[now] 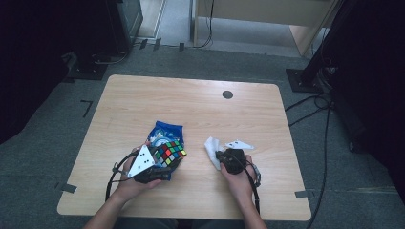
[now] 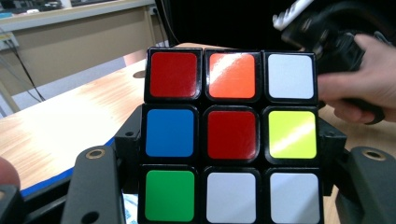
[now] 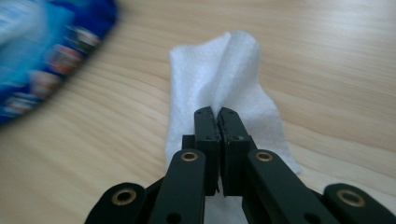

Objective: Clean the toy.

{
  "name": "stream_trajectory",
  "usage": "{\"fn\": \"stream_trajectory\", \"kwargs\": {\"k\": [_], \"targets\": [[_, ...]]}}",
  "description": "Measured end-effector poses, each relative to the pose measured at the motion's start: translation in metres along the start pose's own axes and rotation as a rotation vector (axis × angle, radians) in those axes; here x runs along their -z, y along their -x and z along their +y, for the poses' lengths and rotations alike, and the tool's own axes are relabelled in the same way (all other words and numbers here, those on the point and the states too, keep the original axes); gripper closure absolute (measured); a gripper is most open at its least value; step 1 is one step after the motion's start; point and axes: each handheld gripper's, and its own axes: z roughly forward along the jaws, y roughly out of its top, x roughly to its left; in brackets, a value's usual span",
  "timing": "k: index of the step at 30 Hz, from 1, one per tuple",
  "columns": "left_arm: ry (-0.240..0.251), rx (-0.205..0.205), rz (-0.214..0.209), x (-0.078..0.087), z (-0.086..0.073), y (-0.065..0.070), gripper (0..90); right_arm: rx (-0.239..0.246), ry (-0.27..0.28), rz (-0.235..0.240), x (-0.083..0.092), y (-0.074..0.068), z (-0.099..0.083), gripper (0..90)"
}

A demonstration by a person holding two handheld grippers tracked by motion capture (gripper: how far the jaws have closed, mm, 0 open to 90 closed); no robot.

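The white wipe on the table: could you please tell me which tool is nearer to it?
Right. The right tool is shut on a fold of the white wipe; the left tool holds the puzzle cube over the blue packet, apart from it.

Probably a lab, wooden table [image 1: 191, 102], grey carpet [image 1: 43, 157], floor cables [image 1: 305, 102], stands [image 1: 305, 78]

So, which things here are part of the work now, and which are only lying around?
In the work:
- puzzle cube, clamped in the left gripper
- white wipe, pinched by the right gripper

Lying about:
- blue packet on the table
- dark round disc near the far edge
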Motion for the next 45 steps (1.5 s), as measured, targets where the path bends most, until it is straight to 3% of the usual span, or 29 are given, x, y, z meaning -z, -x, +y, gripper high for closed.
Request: {"fn": "stream_trajectory", "kwargs": {"k": [1,2,3,6,7,9,13,14,16,17,19,20,22,25,31,35,40,42,45], "targets": [[-0.003,-0.003,-0.004,0.0,0.0,0.001,33.9,-0.01,0.063,0.126,0.01,-0.008,0.007,89.2],[-0.003,-0.004,-0.008,-0.001,0.0,0.001,33.9,-0.01,0.063,0.126,0.01,-0.008,0.007,89.2],[-0.005,-0.008,-0.011,-0.002,-0.001,0.002,33.9,-0.018,0.129,0.211,0.023,-0.021,0.015,89.2],[-0.008,-0.014,-0.026,-0.004,-0.001,0.006,33.9,-0.033,0.207,0.344,0.04,-0.039,0.027,89.1],[-0.008,-0.014,-0.026,-0.004,-0.001,0.006,33.9,-0.033,0.207,0.344,0.04,-0.039,0.027,89.1],[-0.005,-0.023,-0.047,-0.005,0.0,0.01,33.9,-0.016,0.228,0.399,0.048,-0.055,0.034,89.0],[-0.01,-0.045,-0.062,-0.008,0.001,0.017,33.9,-0.016,0.209,0.416,0.044,-0.065,0.034,89.1],[-0.016,-0.05,-0.061,-0.009,0.0,0.019,33.9,-0.03,0.202,0.411,0.043,-0.066,0.033,89.2],[-0.018,-0.047,-0.07,-0.01,-0.001,0.02,33.9,-0.068,0.217,0.466,0.044,-0.066,0.033,89.2],[-0.018,-0.047,-0.07,-0.01,-0.001,0.02,33.9,-0.068,0.217,0.466,0.044,-0.066,0.033,89.2],[-0.027,-0.05,-0.064,-0.012,-0.001,0.022,33.9,-0.054,0.227,0.502,0.048,-0.073,0.035,89.3],[-0.032,-0.054,-0.066,-0.013,-0.002,0.022,33.9,-0.019,0.239,0.533,0.054,-0.083,0.037,89.3],[-0.029,-0.058,-0.059,-0.012,-0.002,0.022,33.9,0.03,0.241,0.542,0.061,-0.093,0.04,89.2],[0.0,-0.04,-0.047,-0.007,0.001,0.016,33.9,0.054,0.255,0.53,0.065,-0.097,0.041,89.1],[0.017,-0.038,-0.039,0.0,0.006,0.012,34.0,0.013,0.232,0.425,0.054,-0.075,0.035,88.6],[0.017,-0.045,-0.075,-0.004,0.006,0.019,34.0,-0.006,0.232,0.404,0.052,-0.073,0.036,88.4],[-0.007,-0.058,-0.073,-0.009,0.005,0.025,33.9,-0.012,0.248,0.461,0.056,-0.08,0.037,88.4],[-0.004,-0.045,-0.063,-0.009,0.004,0.022,33.9,0.013,0.262,0.526,0.064,-0.089,0.039,88.4],[0.005,-0.022,-0.038,-0.004,0.005,0.014,33.9,0.039,0.266,0.546,0.067,-0.095,0.04,88.2]]}}
